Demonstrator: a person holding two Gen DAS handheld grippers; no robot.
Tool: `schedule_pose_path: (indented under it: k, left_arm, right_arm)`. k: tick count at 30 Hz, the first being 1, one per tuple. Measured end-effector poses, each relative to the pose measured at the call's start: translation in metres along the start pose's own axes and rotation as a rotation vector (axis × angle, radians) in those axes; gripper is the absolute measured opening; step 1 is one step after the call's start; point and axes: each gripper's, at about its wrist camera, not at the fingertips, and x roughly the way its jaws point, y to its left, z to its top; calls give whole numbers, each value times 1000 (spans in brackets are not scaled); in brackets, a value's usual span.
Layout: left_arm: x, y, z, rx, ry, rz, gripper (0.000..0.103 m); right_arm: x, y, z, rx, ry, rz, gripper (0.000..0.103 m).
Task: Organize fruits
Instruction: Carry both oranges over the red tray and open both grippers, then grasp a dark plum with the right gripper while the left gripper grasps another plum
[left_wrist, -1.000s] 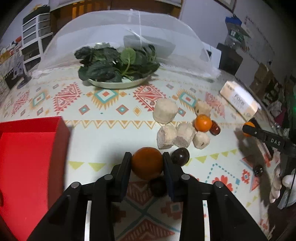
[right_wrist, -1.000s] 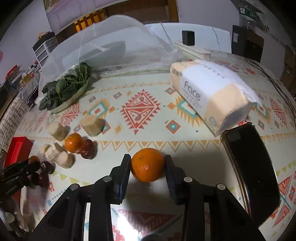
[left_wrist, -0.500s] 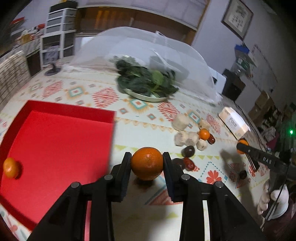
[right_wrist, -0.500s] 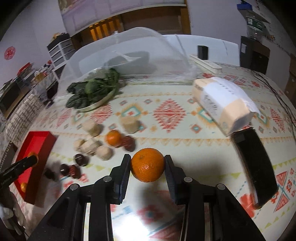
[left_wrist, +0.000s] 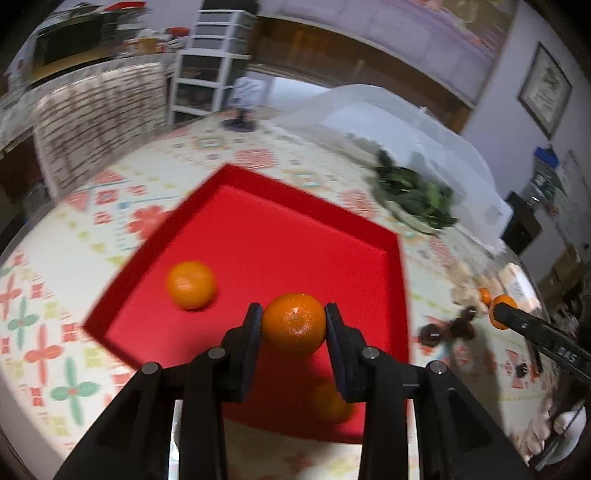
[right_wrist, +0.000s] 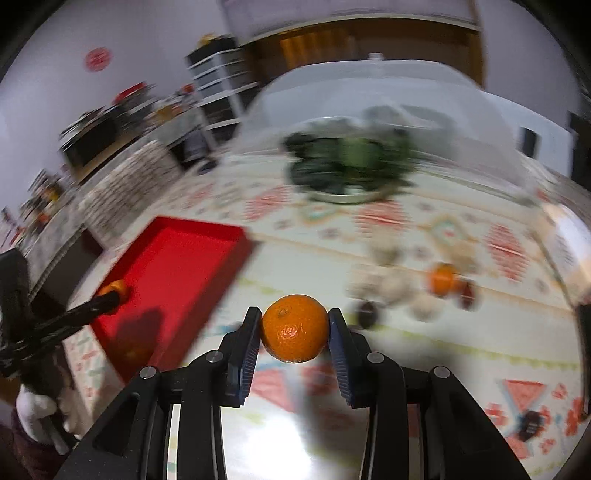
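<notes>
Left gripper (left_wrist: 293, 319) has been swung over from the fruit pile to above the red tray (left_wrist: 258, 236), and the right gripper (right_wrist: 294, 325) has been carried leftward too.

An orange (left_wrist: 294, 324) is clamped between the left fingers over the tray floor, where another orange (left_wrist: 191, 284) is already lying, plus a blurry third (left_wrist: 330, 402) near the front wall. A second held orange (right_wrist: 294, 328) is pinched in the right gripper above the patterned tablecloth (right_wrist: 424, 362), beside the tray. A small orange (right_wrist: 442, 278) is left among pale chunks and dark fruits. A plate of greens (right_wrist: 347, 166) and a mesh food cover (right_wrist: 388, 96) are seen behind; white drawers (left_wrist: 210, 62) and a framed picture (left_wrist: 545, 90) are spotted in the room.
</notes>
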Motion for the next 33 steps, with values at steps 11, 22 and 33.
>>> schedule_pose_path:
  k: [11, 22, 33]
  left_arm:
    - [13, 34, -2, -30, 32, 42, 33]
    - [9, 38, 3, -65, 20, 12, 52]
    - [-17, 13, 5, -52, -34, -23, 60]
  right_arm:
    - [76, 99, 12, -146, 88, 108, 39]
    - [90, 107, 19, -155, 63, 80, 57]
    - [22, 49, 18, -31, -61, 37, 63]
